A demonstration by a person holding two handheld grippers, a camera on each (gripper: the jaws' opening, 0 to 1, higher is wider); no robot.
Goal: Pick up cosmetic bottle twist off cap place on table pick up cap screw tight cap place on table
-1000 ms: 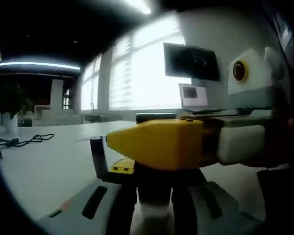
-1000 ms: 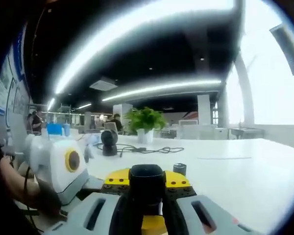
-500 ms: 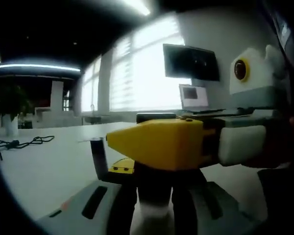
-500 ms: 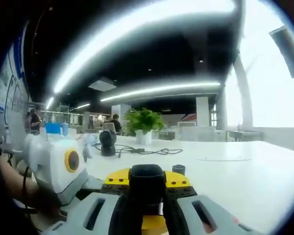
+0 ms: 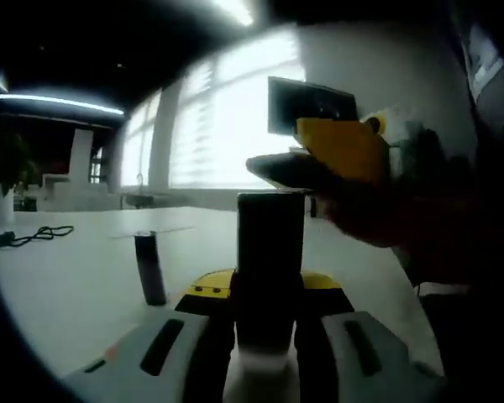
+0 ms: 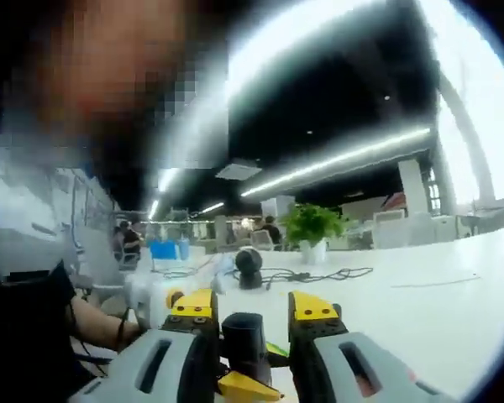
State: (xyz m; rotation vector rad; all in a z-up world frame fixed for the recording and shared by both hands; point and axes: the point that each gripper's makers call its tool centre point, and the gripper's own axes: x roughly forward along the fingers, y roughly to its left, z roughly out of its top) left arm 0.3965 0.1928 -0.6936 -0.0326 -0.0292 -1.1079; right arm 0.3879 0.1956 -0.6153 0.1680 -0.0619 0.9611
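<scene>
The bottle point(image 5: 270, 252) is dark and upright, clamped between the left gripper point(image 5: 269, 315)'s closed jaws above the white table point(image 5: 59, 285). The right gripper point(image 6: 250, 323) hangs above it, jaws apart, the bottle top point(image 6: 244, 336) between them; whether they touch it is unclear.

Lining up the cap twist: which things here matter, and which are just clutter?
Job: dark cylindrical cosmetic bottle, left tongs, right tongs.
Lying about: green potted plant, loose black cable, dark wall screen.
</scene>
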